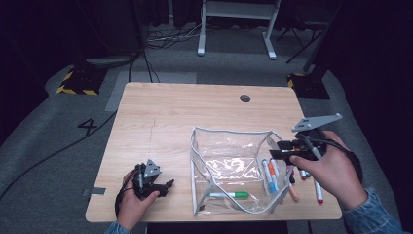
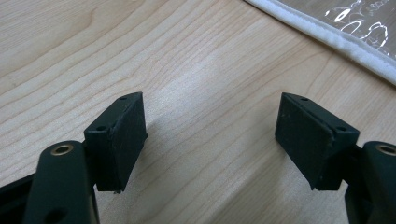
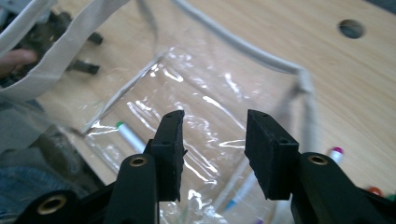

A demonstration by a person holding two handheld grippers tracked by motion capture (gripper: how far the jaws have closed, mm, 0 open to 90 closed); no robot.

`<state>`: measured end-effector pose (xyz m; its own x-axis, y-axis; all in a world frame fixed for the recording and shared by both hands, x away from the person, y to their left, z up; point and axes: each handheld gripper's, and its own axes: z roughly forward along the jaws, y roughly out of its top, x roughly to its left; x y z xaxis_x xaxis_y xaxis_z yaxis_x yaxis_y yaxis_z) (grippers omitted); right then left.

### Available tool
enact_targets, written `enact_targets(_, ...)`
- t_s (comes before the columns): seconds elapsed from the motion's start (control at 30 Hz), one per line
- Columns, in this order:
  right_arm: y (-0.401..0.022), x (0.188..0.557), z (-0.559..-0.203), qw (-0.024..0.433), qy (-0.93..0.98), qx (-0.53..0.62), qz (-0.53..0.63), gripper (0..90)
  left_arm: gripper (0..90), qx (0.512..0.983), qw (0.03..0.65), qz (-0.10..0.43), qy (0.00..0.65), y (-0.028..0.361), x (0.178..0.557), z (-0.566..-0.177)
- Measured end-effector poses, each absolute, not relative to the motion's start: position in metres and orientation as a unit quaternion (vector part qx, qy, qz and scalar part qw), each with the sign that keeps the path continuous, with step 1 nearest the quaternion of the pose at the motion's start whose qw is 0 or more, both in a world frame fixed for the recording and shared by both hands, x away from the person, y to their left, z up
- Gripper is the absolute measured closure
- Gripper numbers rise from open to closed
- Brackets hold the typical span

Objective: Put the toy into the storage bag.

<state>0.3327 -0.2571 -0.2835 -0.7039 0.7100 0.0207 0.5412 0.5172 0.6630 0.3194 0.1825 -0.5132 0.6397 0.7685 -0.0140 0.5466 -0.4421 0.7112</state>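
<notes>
Above clear pouch (image 1: 229, 165), right hand-held gripper (image 3: 212, 149) (open, empty)

Left hand-held gripper (image 1: 169, 185): black body, grey three-cornered plate on top, black cable.
Right hand-held gripper (image 1: 275, 149): black, larger grey plate.
Jaws: matte black pads, small screw holes, brass-ringed pivots.
Sleeves (image 1: 371, 214): blue denim.

A black "4" marks the grey floor (image 1: 48, 146) (left of the table).
</notes>
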Motion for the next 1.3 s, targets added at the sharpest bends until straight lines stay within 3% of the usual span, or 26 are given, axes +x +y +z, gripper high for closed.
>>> enact_targets(0.43, -0.342, 0.334, -0.315, 0.175, 0.813, 0.466, 0.302, 54.8, 25.1, 0.834, 0.352, 0.158, 0.394, 0.182, 0.319, -0.513)
enact_targets(0.8, -0.396, 0.346, -0.382, 0.137, 0.794, 0.542, 0.239, 57.7, 25.1, 0.834, 0.352, 0.158, 0.394, 0.182, 0.319, -0.513)
enact_targets(1.3, -0.413, 0.356, -0.454, 0.113, 0.778, 0.591, 0.18, 61.5, 25.1, 0.834, 0.352, 0.158, 0.394, 0.182, 0.319, -0.513)
